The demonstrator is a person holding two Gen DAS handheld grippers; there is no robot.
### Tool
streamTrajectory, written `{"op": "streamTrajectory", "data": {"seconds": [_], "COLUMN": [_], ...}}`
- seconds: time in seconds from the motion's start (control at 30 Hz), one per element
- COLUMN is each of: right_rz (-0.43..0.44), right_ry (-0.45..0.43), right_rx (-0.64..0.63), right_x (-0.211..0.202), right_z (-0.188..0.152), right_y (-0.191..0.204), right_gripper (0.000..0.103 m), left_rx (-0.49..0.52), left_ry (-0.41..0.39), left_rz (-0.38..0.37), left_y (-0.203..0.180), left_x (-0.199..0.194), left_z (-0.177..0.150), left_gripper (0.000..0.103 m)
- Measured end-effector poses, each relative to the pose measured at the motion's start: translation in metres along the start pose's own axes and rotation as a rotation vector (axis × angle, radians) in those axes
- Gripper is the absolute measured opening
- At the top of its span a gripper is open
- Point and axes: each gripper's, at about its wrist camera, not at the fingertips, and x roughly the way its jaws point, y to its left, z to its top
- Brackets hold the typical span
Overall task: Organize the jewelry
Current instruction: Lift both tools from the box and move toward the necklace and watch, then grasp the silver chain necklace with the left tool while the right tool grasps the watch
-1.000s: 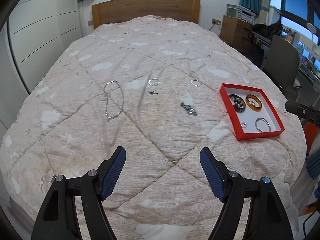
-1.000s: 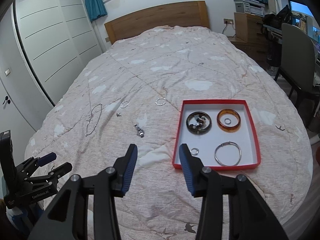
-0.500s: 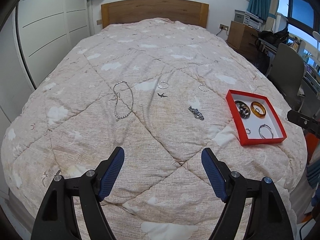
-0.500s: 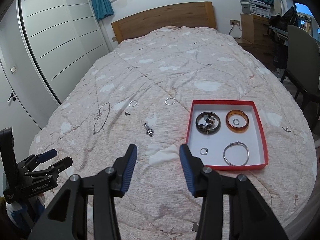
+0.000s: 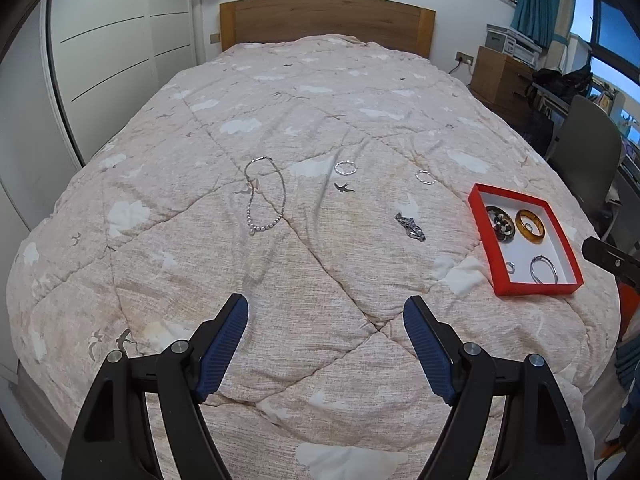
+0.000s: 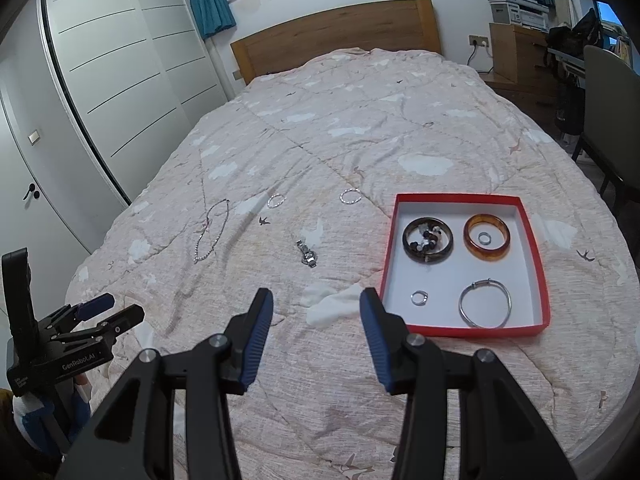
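Note:
A red tray (image 6: 536, 256) (image 5: 478, 216) lies on the bed's right side, holding a dark bangle (image 6: 427, 239), an amber bangle (image 6: 487, 237), a silver bangle (image 6: 485, 305) and a small ring (image 6: 419, 298). Loose on the quilt lie a bead necklace (image 5: 266, 196) (image 6: 211, 230), two small silver bracelets (image 5: 345, 168) (image 5: 425, 178) and a watch (image 5: 410, 227) (image 6: 307, 254). My left gripper (image 5: 326, 320) is open and empty above the bed's near edge. My right gripper (image 6: 316, 312) is open and empty, just left of the tray.
The quilted bed (image 5: 320, 112) has a wooden headboard (image 5: 328, 20). White wardrobes (image 6: 120, 80) stand at the left. A chair (image 5: 588, 148) and a wooden cabinet (image 5: 500, 76) stand at the right. The left gripper (image 6: 80, 320) shows at the lower left of the right wrist view.
Both grippers have drawn back from the bed and lifted slightly, so the jewelry and tray look farther off. Both stay open and empty.

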Motion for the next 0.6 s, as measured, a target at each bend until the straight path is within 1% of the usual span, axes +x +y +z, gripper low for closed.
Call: {"op": "streamTrajectory", "data": {"seconds": [0.23,0.37,0.47,0.6], "right_rz": [0.015,0.022,0.023,0.028], "right_ry": [0.023,0.040,0.063,0.106], "right_rx": [-0.008,-0.011,-0.027,-0.049], "right_x": [0.014,0.026,0.043,0.073], "right_z": [0.001,0.004,0.009,0.017], "right_y": [-0.002,-0.005,-0.005,-0.003], "right_gripper": [0.044,0.045,0.051,0.051], "left_rx": [-0.052,-0.079,-0.091,-0.102], "left_ry": [0.015,0.033,0.051,0.075], "left_rz": [0.021,0.033,0.043,0.052], "left_y": [0.022,0.036,0.045,0.055], "left_x": [0.010,0.022,0.035,0.055], "left_z": [0.003,0.007,0.011,0.015], "left_gripper": [0.079,0.080,0.080,0.080]}}
